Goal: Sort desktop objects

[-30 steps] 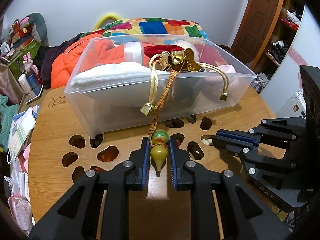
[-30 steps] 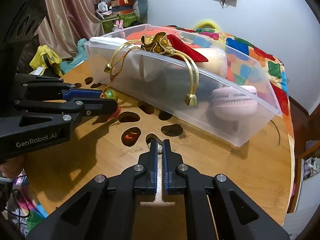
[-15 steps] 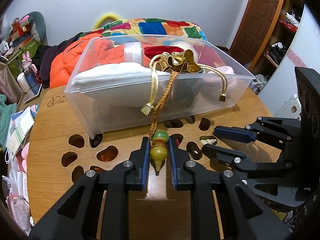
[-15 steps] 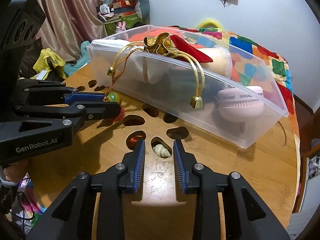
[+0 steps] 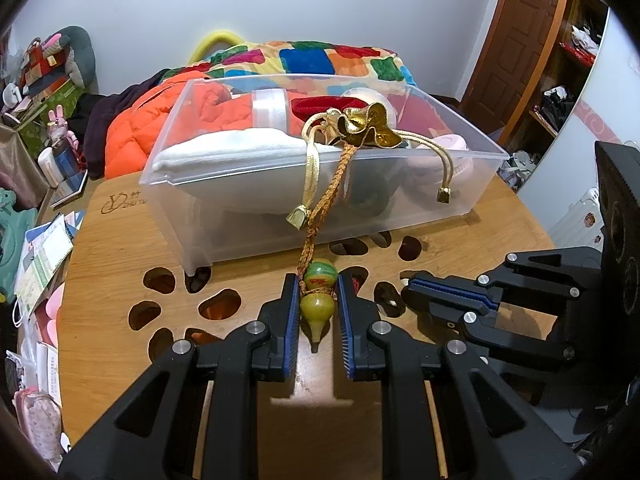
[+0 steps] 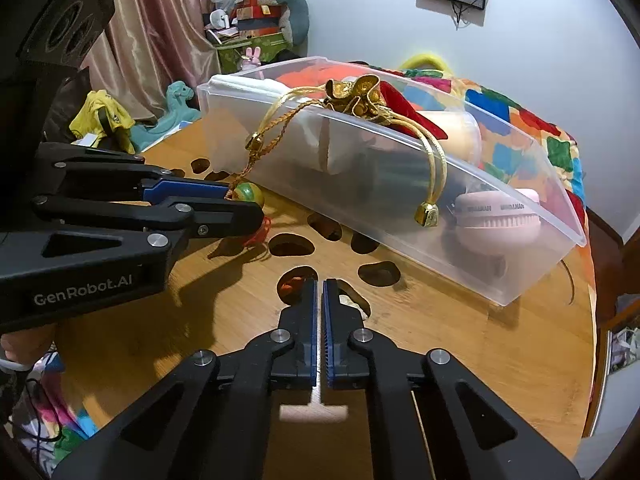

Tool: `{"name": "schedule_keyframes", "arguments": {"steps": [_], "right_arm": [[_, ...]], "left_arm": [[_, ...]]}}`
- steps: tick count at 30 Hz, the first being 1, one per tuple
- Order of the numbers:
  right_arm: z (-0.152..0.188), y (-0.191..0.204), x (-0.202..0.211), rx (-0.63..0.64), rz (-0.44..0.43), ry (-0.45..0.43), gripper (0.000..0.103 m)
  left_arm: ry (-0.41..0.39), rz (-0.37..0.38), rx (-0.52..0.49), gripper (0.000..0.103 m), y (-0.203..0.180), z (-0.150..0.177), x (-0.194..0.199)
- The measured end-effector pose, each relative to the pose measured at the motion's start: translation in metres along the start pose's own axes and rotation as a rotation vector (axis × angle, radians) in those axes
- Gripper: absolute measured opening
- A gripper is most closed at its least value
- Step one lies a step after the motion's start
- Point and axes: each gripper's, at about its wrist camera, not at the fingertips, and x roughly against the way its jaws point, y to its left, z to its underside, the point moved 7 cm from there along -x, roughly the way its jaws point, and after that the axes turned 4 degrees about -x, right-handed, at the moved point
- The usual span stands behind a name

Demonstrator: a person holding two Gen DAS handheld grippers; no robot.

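1. Risk number one is the braided cord [image 5: 325, 196]. The left gripper [image 5: 319, 312] has its jaws closed on the green gourd charm [image 5: 318, 292], just in front of the clear bin [image 5: 256, 216], and that cord runs from the charm up over the bin's front wall to the gold pouch [image 5: 362, 126] sitting on the rim. Pull the charm away from the bin and I'd bet the pouch gets dragged off the edge, or the bin tips.
2. Gourd is round and smooth, so it could squirt out of the pads if the cord goes tight.
3. Right gripper [image 6: 320, 332] has its jaws nearly together with nothing in them, hovering in front of the bin over a cutout in the table [image 6: 460, 344]. A small shell [image 6: 350, 302] sits in that hole; a sloppy grab probably just pushes it deeper.
4. Both grippers are close together in front of the bin, so a bump is possible.
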Motion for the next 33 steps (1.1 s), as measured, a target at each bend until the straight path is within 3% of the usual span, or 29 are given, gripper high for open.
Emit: {"name": "schedule_keyframes", "arguments": {"steps": [16,33], "right_arm": [[-0.017,-0.010,0.036,0.045,0.102,-0.106,0.002],[-0.050,-0.028,0.087,-0.016,0.060,-0.248,0.002]], "left_arm": [[-0.020,-0.036,0.016,0.018,0.004,-0.002,0.008],[-0.127,-0.079,-0.056,0.018,-0.008,-0.036,0.054]]}}
